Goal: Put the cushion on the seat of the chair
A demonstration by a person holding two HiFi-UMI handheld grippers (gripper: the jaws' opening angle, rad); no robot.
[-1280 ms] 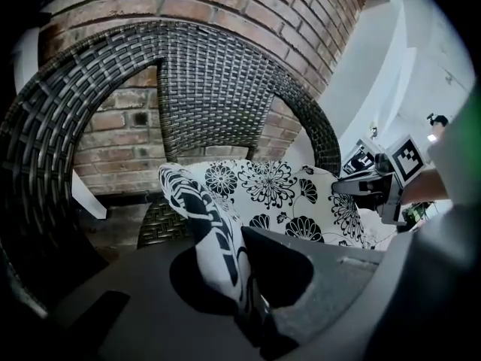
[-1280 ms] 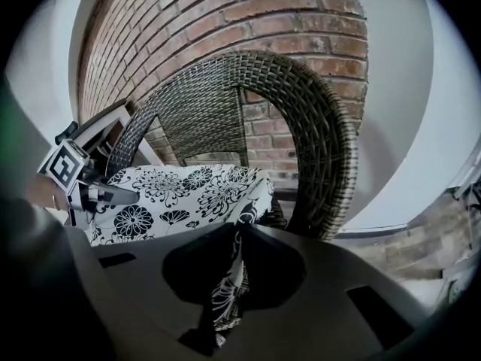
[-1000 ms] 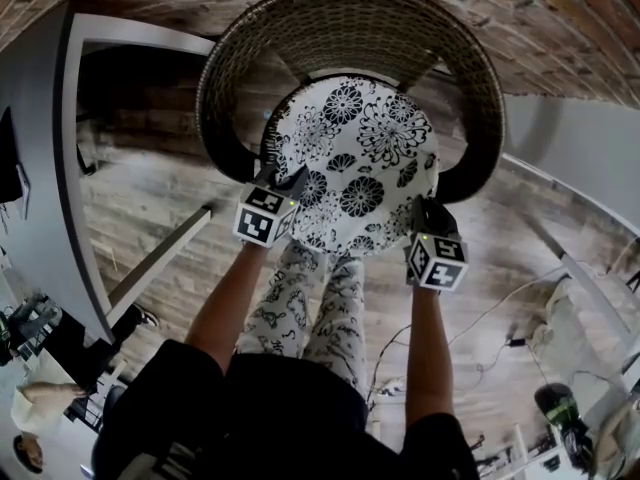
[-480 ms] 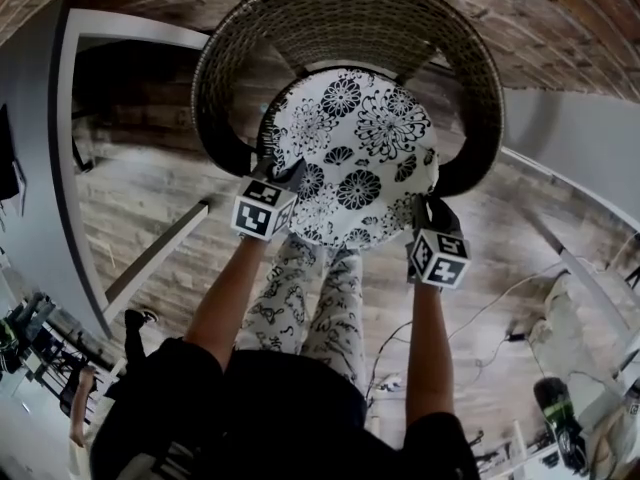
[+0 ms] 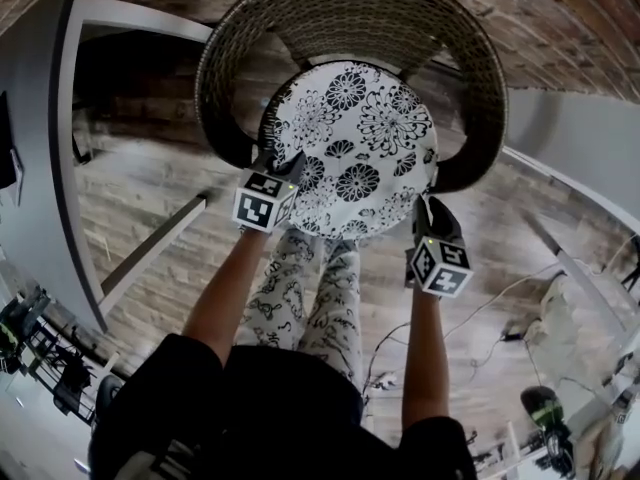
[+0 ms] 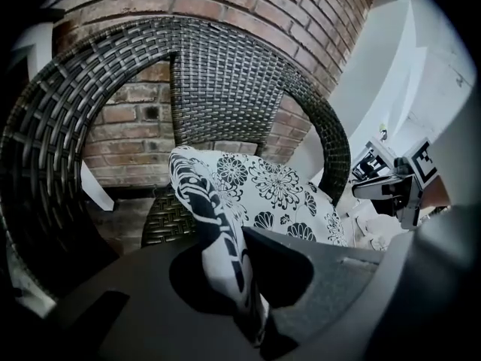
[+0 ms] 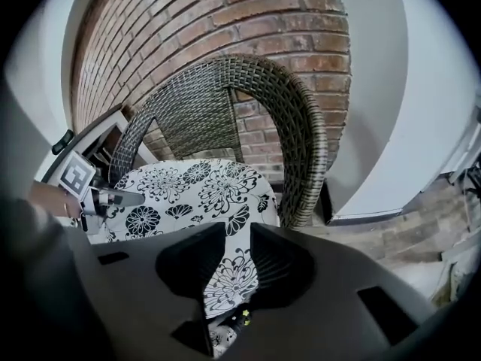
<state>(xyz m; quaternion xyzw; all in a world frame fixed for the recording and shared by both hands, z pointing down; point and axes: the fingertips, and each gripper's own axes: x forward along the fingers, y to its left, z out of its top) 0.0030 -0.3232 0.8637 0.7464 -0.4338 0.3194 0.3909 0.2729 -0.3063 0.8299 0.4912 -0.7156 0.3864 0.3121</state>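
Head view shows the cushion (image 5: pixel 350 148) lying on the seat of the wicker chair (image 5: pixel 350 13), filling the ring of the curved back, its printed face up.

The left gripper (image 5: pixel 284 166) is clamped tight on the cushion's rim at about 8 o'clock, a fold of fabric pinched up between its jaws. The right gripper (image 5: pixel 430 216) sits at about 4 o'clock. Its jaws have just been opening and now stand wide, with the rim lying loose between them, not pressed.

The main risk, as I judge it, is one-sided. With only the left side gripped, any pull back toward 6 o'clock would drag the cushion off the seat front or twist it askew. The right gripper could also catch the loose rim if it is drawn away low.

The cushion is round, so it has no real long axis. It lies roughly flat, with the pinched edge raised at the left. How far its near edge overhangs the seat cannot be told.
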